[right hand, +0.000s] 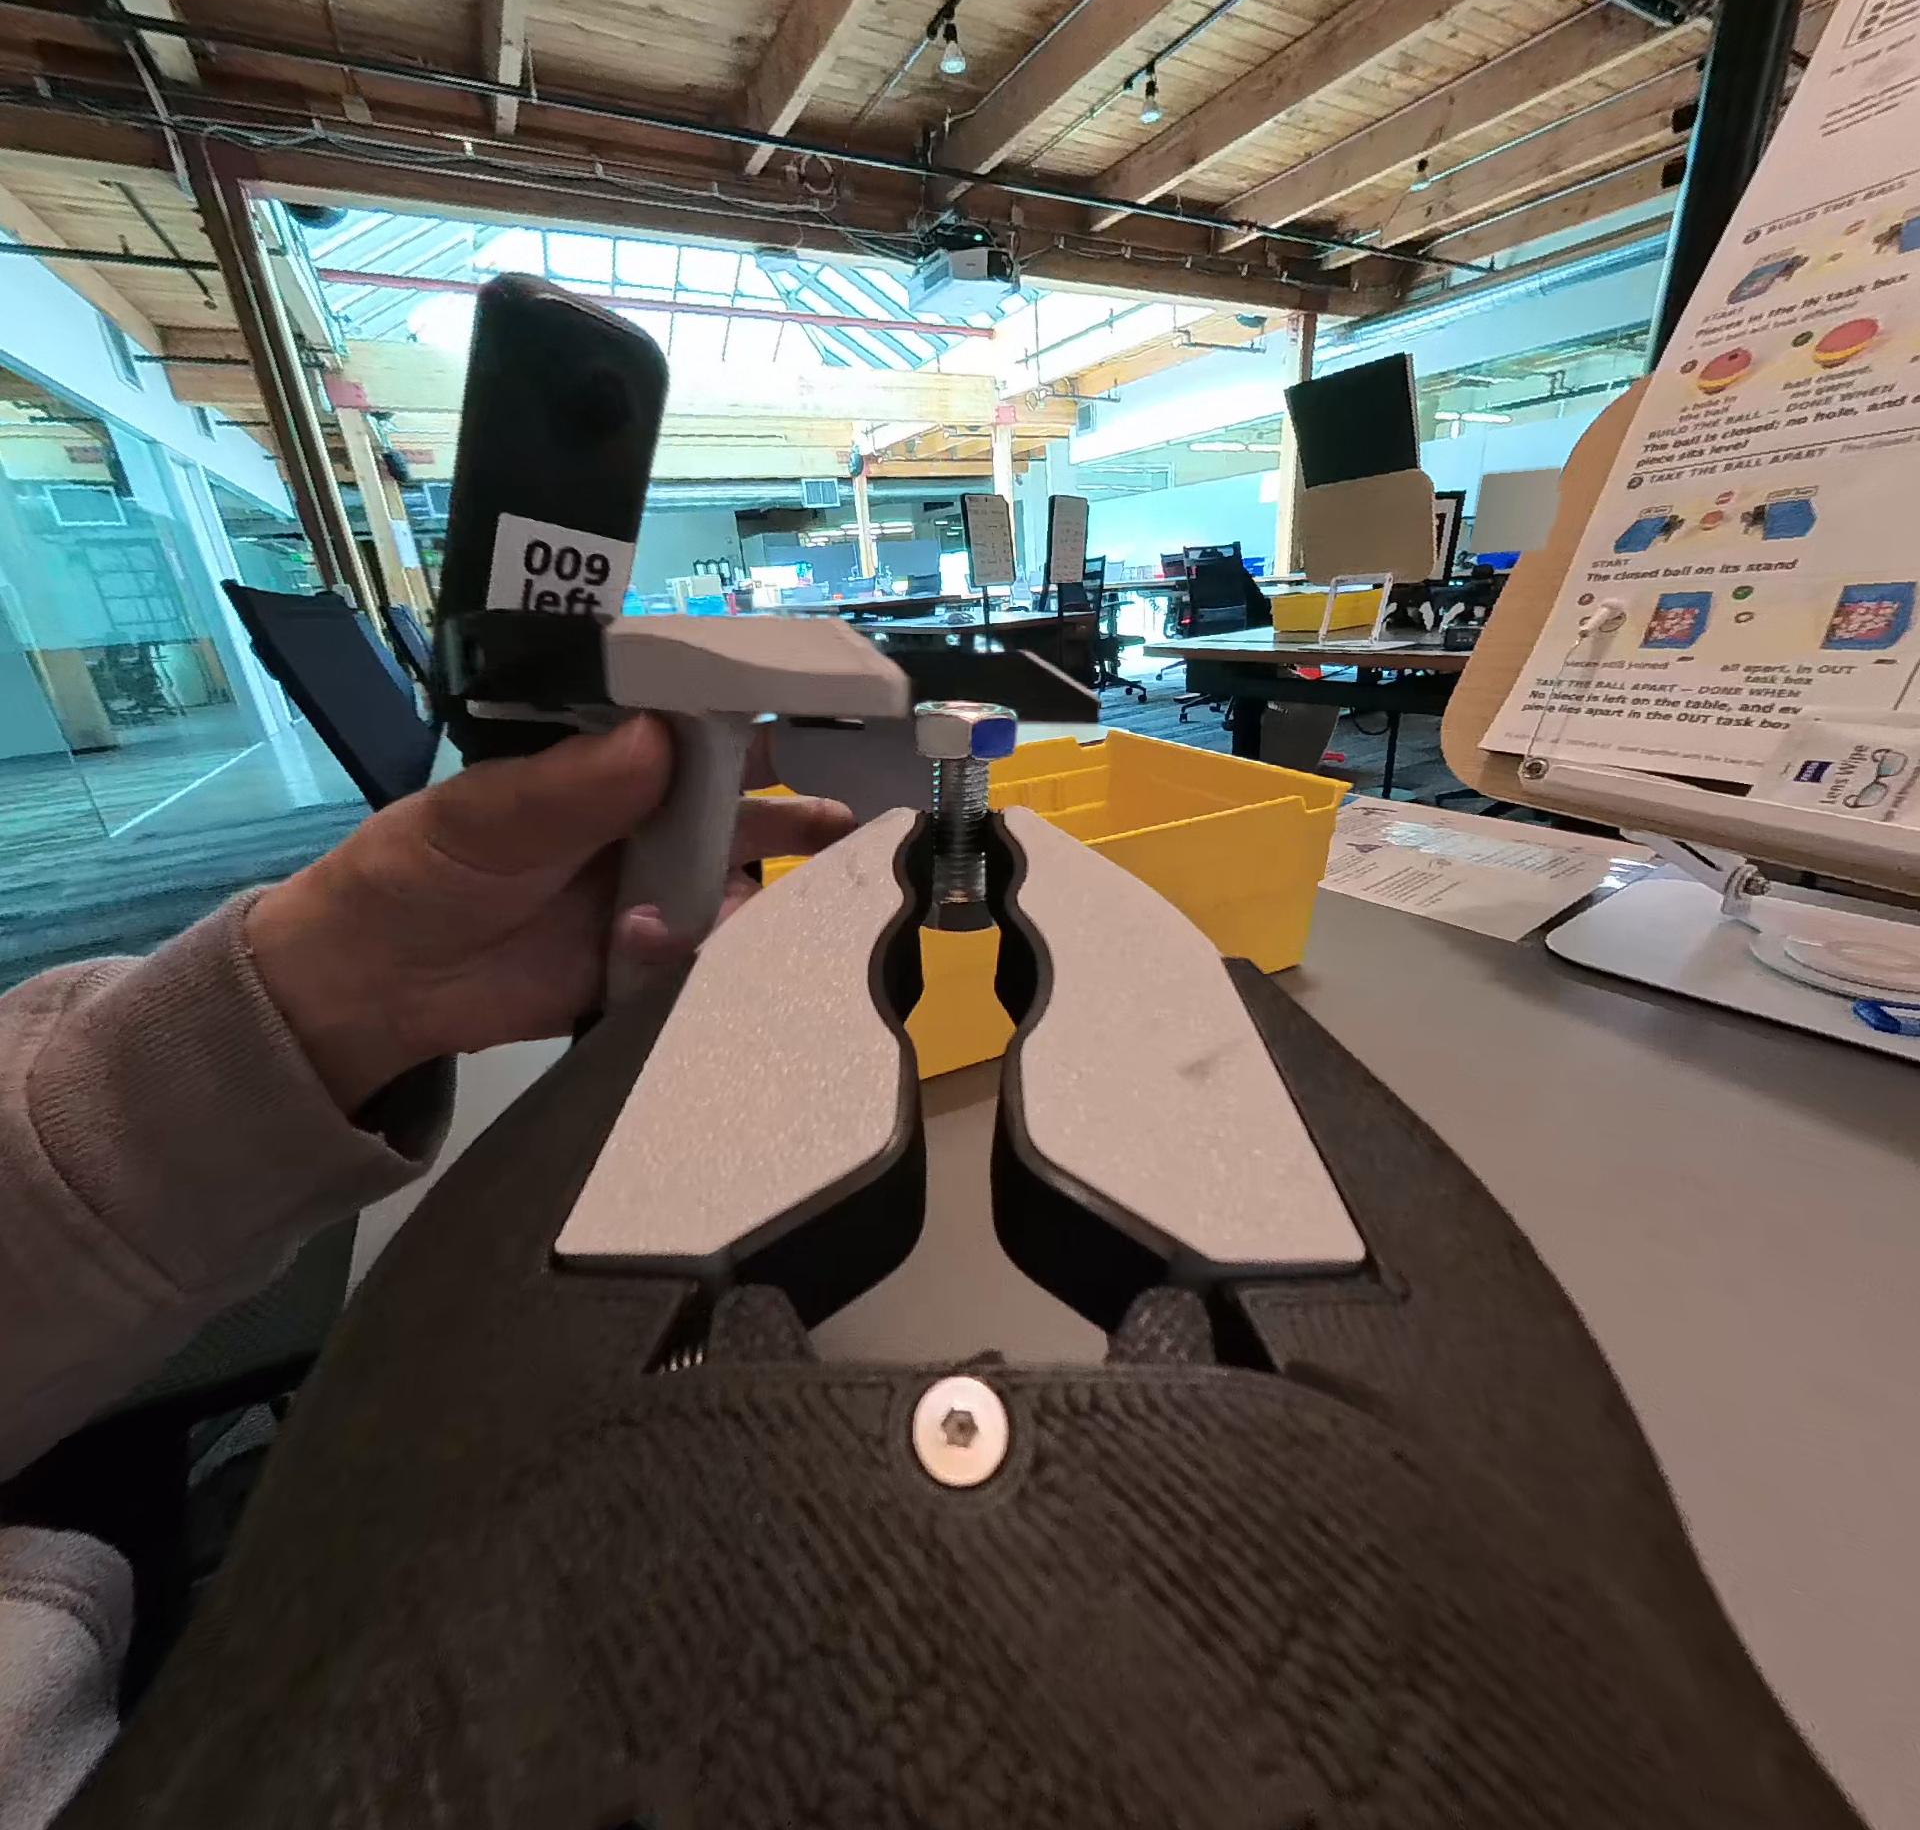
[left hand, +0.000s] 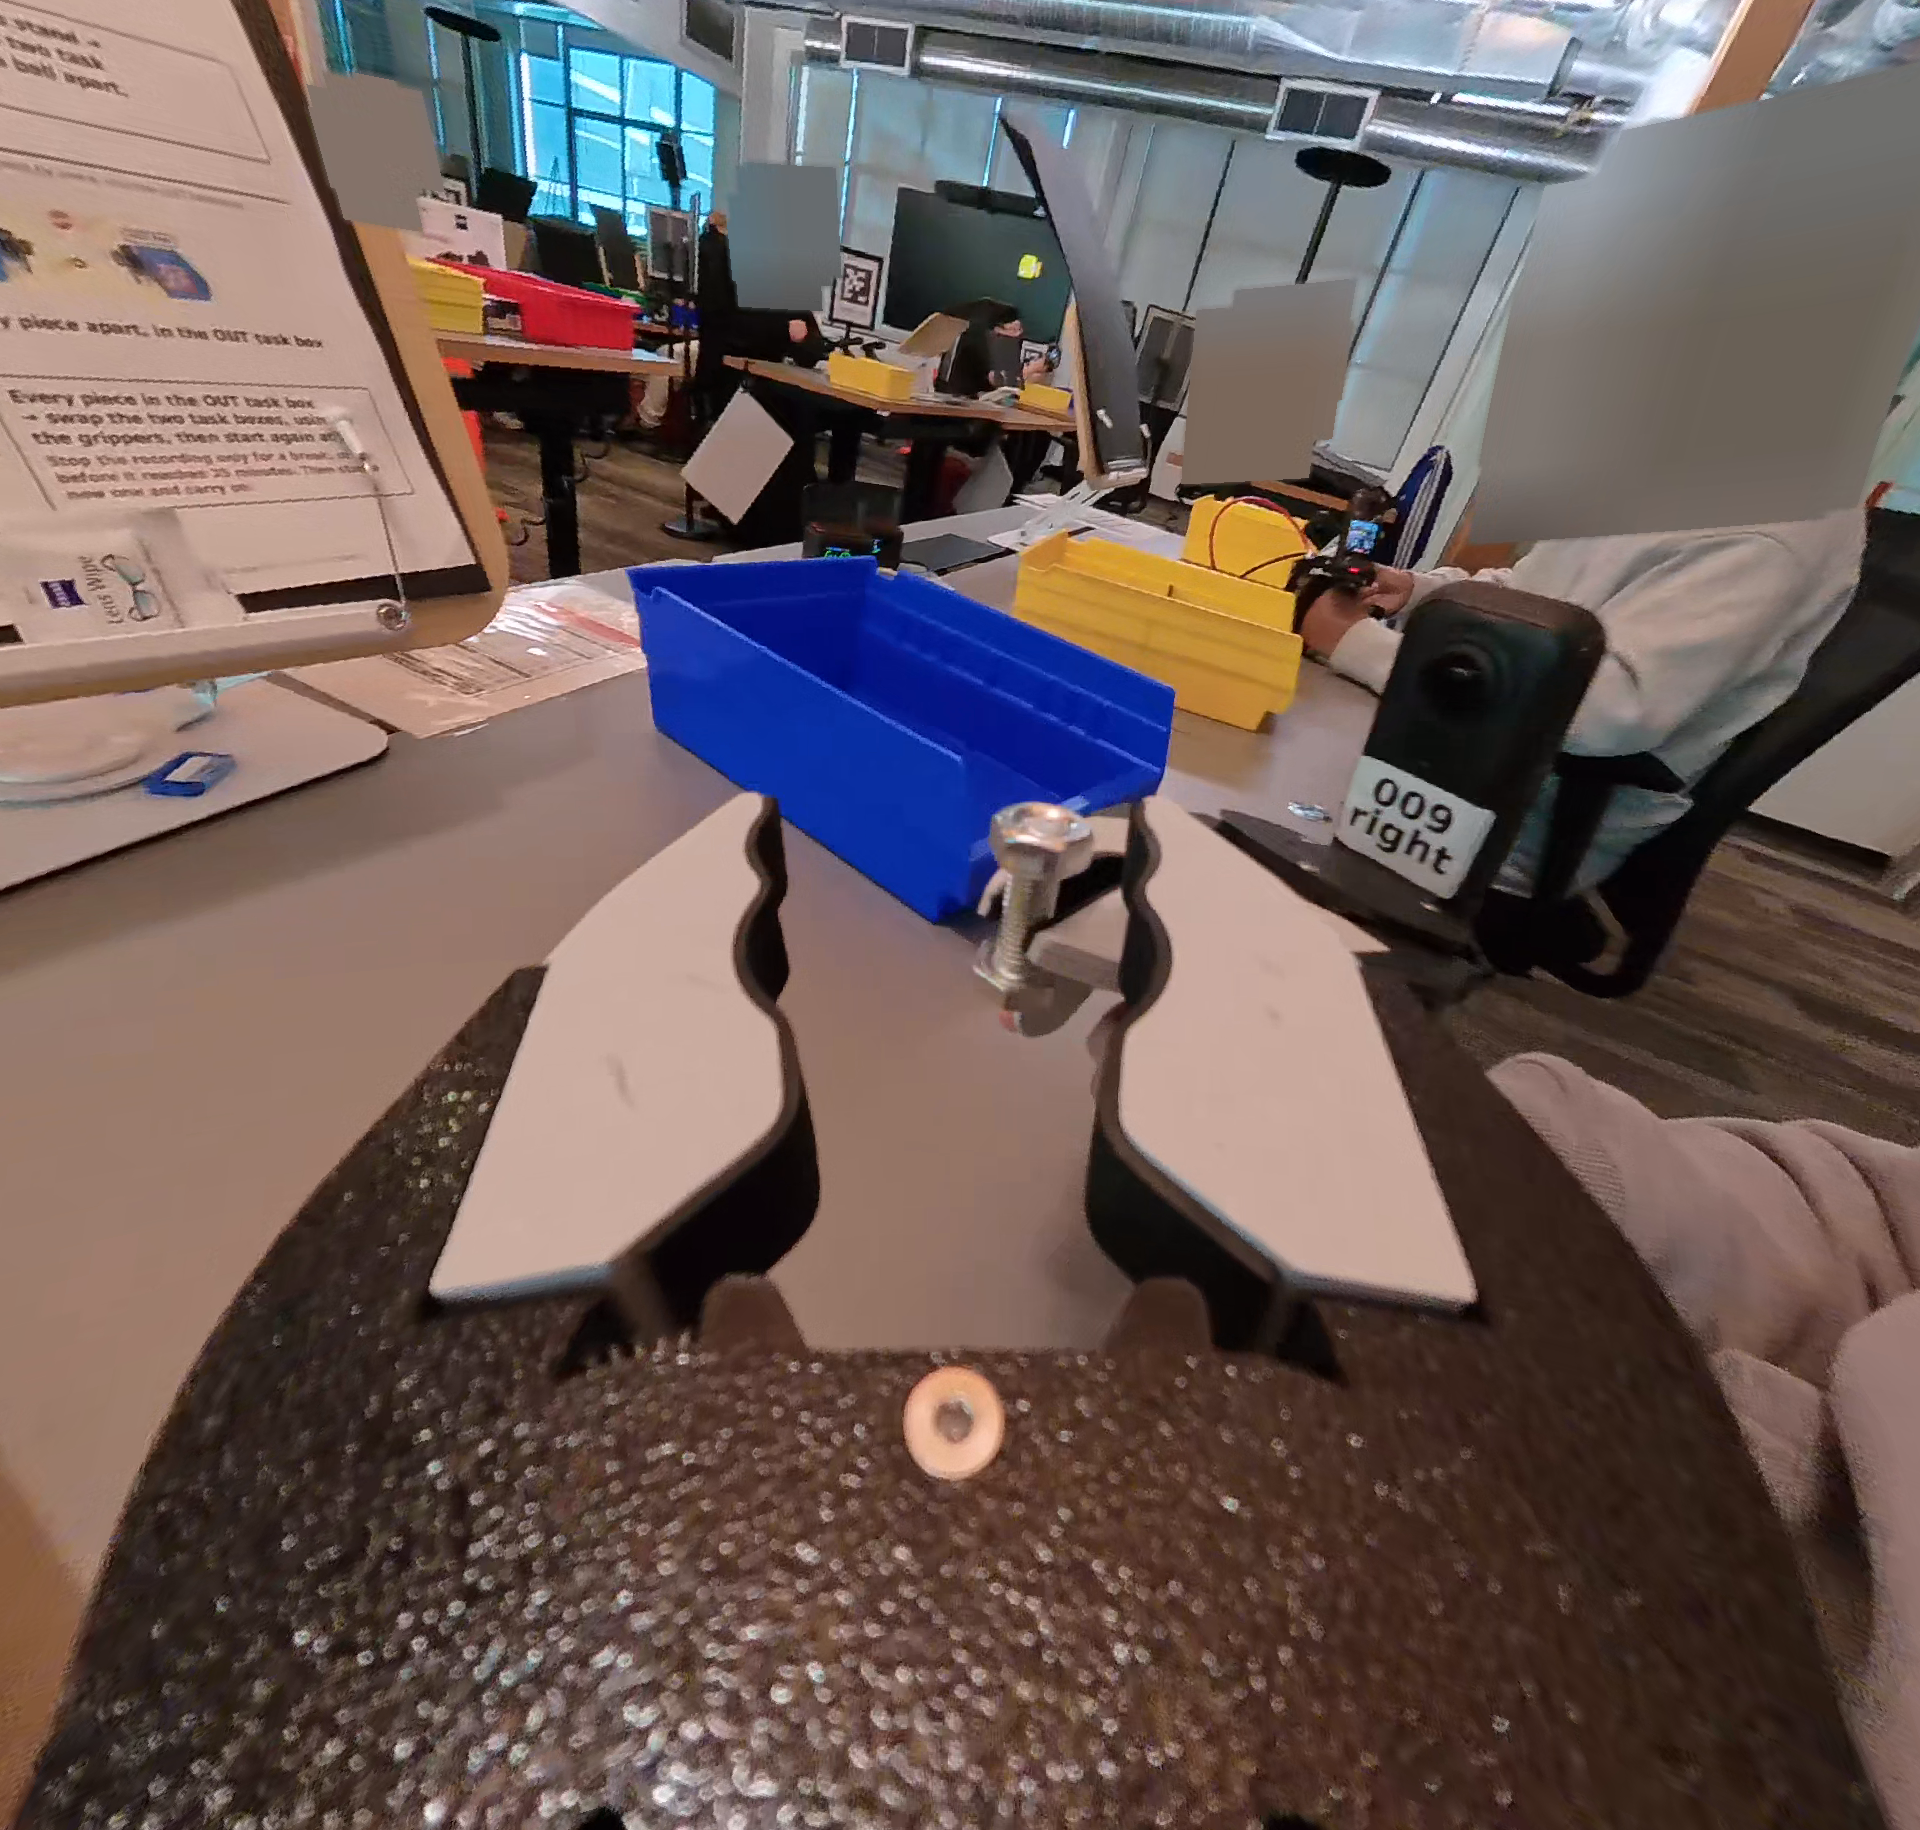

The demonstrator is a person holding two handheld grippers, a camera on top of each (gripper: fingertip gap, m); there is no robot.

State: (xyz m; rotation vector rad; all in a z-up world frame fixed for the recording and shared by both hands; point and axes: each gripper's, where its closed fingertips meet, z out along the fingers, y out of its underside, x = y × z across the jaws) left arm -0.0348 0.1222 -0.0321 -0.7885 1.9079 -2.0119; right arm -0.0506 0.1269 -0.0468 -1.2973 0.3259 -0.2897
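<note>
The right gripper (right hand: 961, 845) has its jaws clamped on a silver bolt (right hand: 961, 824), pinching the threaded shank near the fingertips so it stands upright with the nut-topped end poking up above the pads (one face of that nut looks blue, apparently a reflection). It's held up over the grey table (right hand: 1558, 1105), with a yellow bin (right hand: 1195, 845) right behind it.

The left gripper (left hand: 956, 845) is spread wide, with nothing pressed between its fingers. The same bolt (left hand: 1023, 907) shows between those spread fingers, over toward the right-hand one, but there's a clear gap on the other side, so it isn't gripping it. In the right wrist view you can see a hand (right hand: 499, 897) holding the left gripper's pale handle just left of the bolt.

Just past the left fingertips sits a blue bin (left hand: 894, 700), angled on the table, and I can't see anything inside it. A second yellow bin (left hand: 1153, 627) sits farther back. An instruction sheet on a stand (left hand: 187, 305) is off to the left.
</note>
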